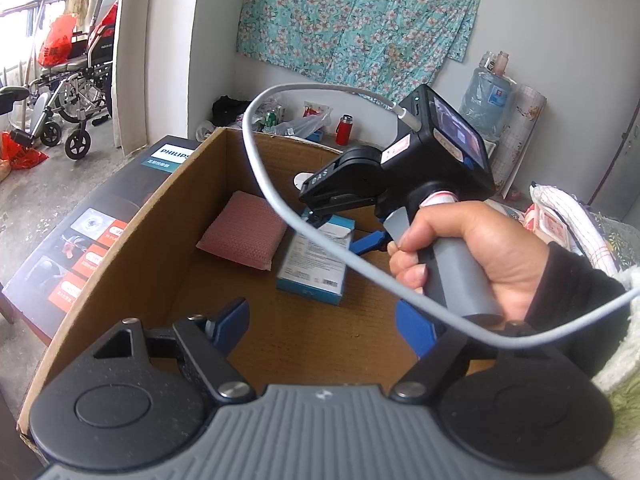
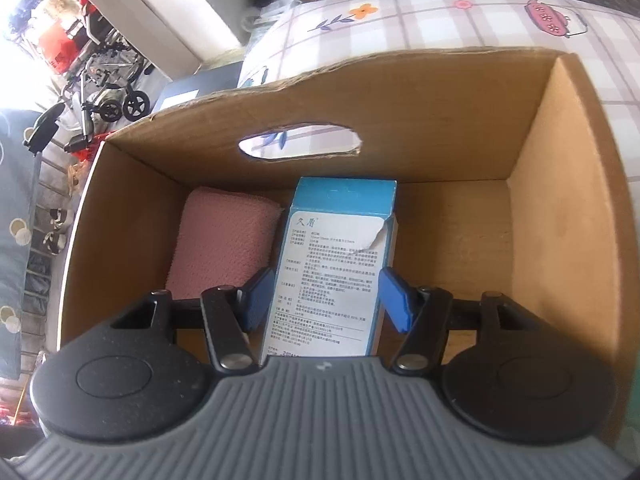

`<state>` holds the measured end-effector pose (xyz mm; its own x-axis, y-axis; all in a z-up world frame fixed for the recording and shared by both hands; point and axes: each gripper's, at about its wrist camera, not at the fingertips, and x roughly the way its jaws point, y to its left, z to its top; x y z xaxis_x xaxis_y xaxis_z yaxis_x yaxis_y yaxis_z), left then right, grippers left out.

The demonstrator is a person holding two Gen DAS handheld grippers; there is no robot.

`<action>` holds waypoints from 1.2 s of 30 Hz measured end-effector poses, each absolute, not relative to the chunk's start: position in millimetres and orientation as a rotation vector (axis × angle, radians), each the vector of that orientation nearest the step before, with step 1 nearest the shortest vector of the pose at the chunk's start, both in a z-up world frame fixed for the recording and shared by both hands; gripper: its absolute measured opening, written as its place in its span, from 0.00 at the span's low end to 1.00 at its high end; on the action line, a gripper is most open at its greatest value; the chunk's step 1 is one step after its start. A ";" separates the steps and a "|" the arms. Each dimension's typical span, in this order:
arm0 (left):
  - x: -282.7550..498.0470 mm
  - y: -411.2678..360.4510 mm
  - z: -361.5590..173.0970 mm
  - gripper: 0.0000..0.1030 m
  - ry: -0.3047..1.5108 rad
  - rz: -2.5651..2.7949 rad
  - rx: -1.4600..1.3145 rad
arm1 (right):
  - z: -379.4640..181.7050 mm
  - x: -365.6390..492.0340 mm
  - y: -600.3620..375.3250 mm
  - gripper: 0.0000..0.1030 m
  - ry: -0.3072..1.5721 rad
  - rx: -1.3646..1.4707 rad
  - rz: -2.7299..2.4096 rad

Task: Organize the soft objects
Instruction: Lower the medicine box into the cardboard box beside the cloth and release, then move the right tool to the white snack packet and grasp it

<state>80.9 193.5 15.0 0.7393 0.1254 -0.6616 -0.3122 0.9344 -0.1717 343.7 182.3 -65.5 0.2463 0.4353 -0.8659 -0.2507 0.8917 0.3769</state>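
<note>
At the bottom of the left wrist view, the left hand-held gripper (image 1: 324, 320) gapes wide and empty above the cardboard box (image 1: 120, 248). Mid-frame inside it, the right hand-held gripper (image 2: 326, 296) straddles a blue-and-white carton (image 2: 340, 248), pads apart from its sides. A pink sponge (image 2: 224, 240) lies left. At upper left, a dark box reads "PHILIPS" (image 1: 173, 155).

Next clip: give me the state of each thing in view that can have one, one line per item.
Carton: open-topped, upright, handle hole cut in far wall.
Blue box: lying flat on carton floor, flap torn, between right tool's fingers.
Pink sponge: flat on carton floor, left of blue box.
Right tool: open, pads clear of blue box.
Left tool: open, empty, over carton.
</note>
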 end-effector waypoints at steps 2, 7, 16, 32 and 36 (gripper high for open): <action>80.8 194.0 14.4 0.79 0.703 0.247 -0.286 | -68.7 344.3 185.1 0.57 1.252 0.194 0.484; 80.9 195.5 13.3 0.79 0.710 0.255 -0.292 | -70.1 342.8 192.4 0.58 1.219 0.207 0.500; 79.5 189.2 15.8 0.83 0.707 0.259 -0.281 | -52.0 336.4 167.9 0.57 1.174 0.310 0.560; 97.2 121.4 33.3 0.85 0.691 0.140 -0.128 | 35.2 288.9 0.7 0.57 0.970 0.401 0.675; 118.4 87.8 42.1 0.85 0.690 0.075 -0.053 | 42.2 288.1 -69.4 0.57 0.926 0.427 0.615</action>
<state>118.4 87.8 42.1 0.7689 0.0520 -0.6373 -0.0868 0.9960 -0.0234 288.1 -69.4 42.2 0.4520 0.6549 -0.6056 -0.3042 0.7514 0.5855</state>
